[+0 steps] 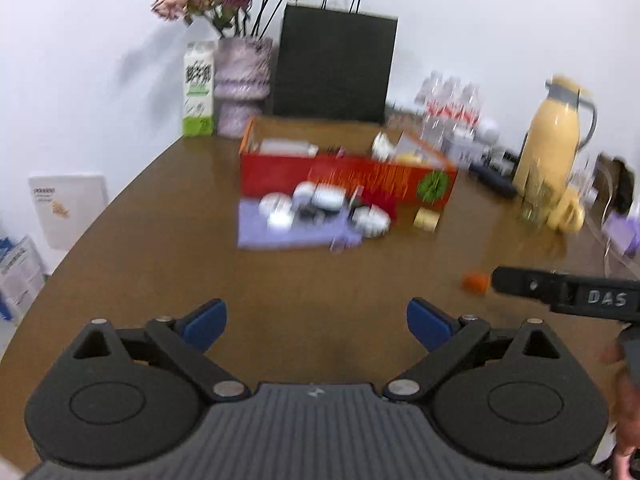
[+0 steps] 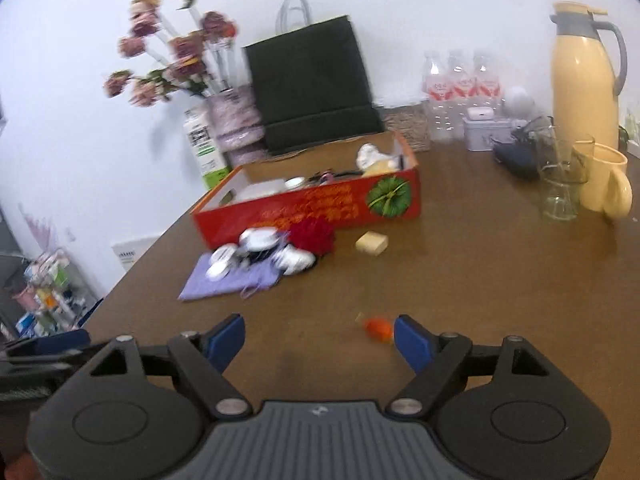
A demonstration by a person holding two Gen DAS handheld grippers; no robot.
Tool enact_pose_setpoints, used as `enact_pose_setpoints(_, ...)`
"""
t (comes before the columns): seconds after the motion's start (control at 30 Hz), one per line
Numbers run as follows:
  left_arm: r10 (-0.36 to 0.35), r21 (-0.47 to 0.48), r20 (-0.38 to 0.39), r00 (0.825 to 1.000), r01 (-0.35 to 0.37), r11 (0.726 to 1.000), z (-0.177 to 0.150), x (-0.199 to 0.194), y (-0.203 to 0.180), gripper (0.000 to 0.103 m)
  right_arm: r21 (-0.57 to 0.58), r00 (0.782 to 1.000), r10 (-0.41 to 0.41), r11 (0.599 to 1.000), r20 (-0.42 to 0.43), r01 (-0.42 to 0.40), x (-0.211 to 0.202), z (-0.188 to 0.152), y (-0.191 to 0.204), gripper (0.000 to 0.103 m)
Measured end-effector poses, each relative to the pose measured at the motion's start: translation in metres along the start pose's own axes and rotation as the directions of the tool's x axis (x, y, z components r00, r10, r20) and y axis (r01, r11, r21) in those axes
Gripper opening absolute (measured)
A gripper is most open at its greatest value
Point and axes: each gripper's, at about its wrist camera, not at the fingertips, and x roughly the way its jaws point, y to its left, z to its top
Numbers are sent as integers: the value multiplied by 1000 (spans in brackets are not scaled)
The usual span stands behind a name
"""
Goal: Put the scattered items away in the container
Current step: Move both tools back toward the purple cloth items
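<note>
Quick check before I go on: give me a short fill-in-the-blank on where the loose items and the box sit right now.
The red box stands in front of a black ____ bag.
The white round tins lie on a ____ cloth.
The small orange piece lies on the table nearest the ____ hand-held gripper.
Both hand-held grippers hold ____.

Missing words: paper; purple; right; nothing

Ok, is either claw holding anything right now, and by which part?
Nothing is held. The left claw and the right claw are both open over bare table; the small orange item lies beside the right one, untouched.
</note>
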Motion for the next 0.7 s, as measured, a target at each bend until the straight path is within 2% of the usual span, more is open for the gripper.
enact_pose_setpoints(0.1,33,22,-34,999,-33,999,-25,-3,3,99,-113,999,-41,993,15,42,-9,-31,18,81)
enact_pose_setpoints(0.2,58,19,-30,998,-57,998,-33,-6,6,99,-173,1000,-29,985,-5,27,-12,-50,32,81)
enact_pose_setpoints(0.4,46,23,-20,999,-46,999,-29,-8,3,98,-177,1000,-21,984,-4,20,-23,-66,37,81)
enact_pose_setpoints(0.57,38,52,-58,998,-35,998,-37,-1,-4,97,-177,999,-35,983,9,36,-24,-69,36,81)
enact_pose_setpoints(0.7,40,79,-68,997,-35,996,-39,5,-5,90,-165,1000,-22,986,1,22,-18,-68,34,81)
